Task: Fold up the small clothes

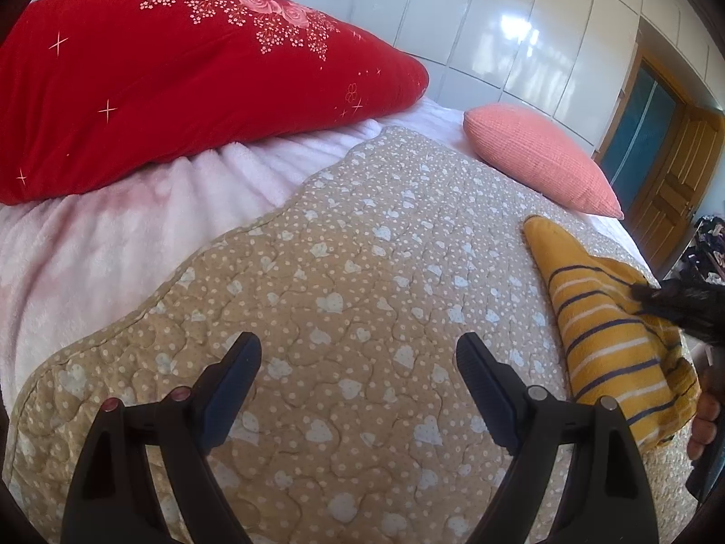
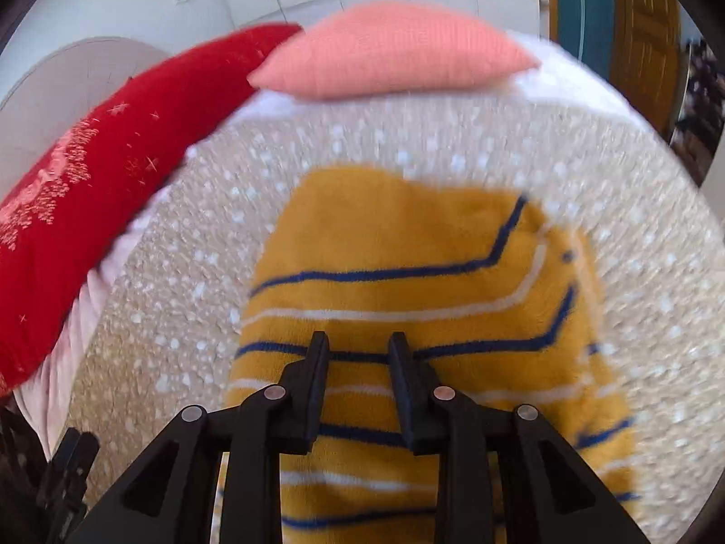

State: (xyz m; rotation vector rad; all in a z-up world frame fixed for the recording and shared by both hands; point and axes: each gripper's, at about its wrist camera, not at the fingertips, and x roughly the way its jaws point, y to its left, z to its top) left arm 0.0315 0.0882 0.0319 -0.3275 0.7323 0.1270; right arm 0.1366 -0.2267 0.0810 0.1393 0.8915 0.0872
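Observation:
A small mustard-yellow garment with blue and white stripes [image 1: 602,340] lies bunched at the right of the beige quilt [image 1: 353,299]. In the right wrist view the garment [image 2: 408,245] fills the middle. My right gripper [image 2: 358,344] has its fingers partly closed with the striped cloth between them; it also shows as a dark blurred shape on the garment in the left wrist view [image 1: 679,308]. My left gripper [image 1: 358,353] is open and empty above the quilt, left of the garment.
A large red pillow [image 1: 181,77] and a pink pillow [image 1: 539,154] lie at the head of the bed on a pale pink blanket [image 1: 113,226]. White wardrobe doors and a wooden door [image 1: 670,172] stand beyond.

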